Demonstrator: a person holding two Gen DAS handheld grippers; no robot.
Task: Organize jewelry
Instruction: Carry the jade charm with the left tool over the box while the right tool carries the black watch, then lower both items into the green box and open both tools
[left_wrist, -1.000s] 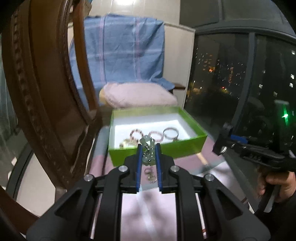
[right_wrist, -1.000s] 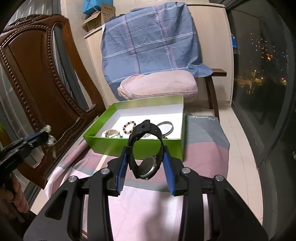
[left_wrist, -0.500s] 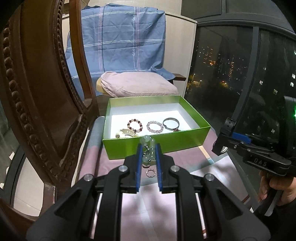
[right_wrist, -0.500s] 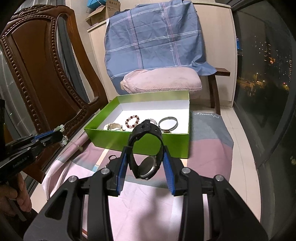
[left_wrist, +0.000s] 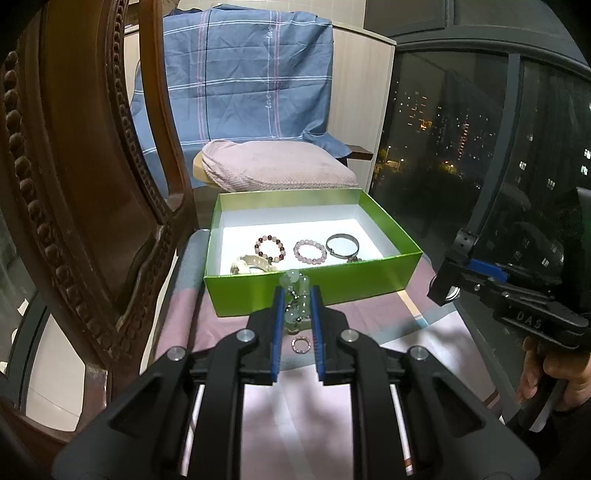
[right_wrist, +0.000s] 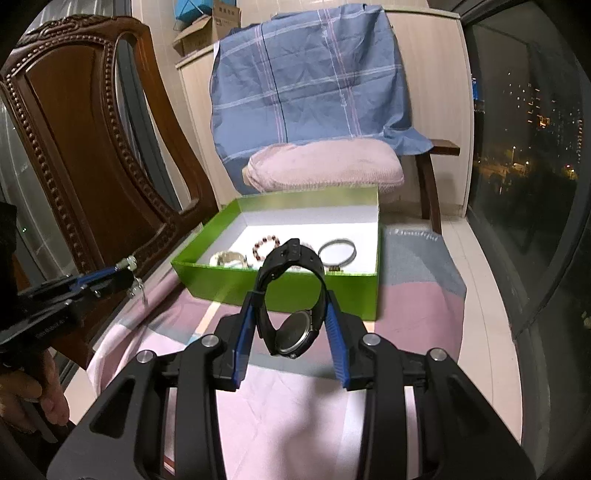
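Observation:
My left gripper is shut on a pale green bead bracelet, held above the pink cloth in front of the green box. My right gripper is shut on a black wristwatch, also in front of the box. The box holds a dark beaded bracelet, a pink beaded bracelet, a metal bangle and a pale bracelet. A small beaded ring lies on the cloth under the left gripper. The left gripper also shows in the right wrist view.
A carved wooden chair back stands close on the left. Behind the box is a chair with a pink cushion and a blue plaid cloth. A dark window runs along the right. The pink and grey cloth covers the surface.
Both grippers have pulled back and risen, so the box interior shows more fully. Each keeps its hold on its item.

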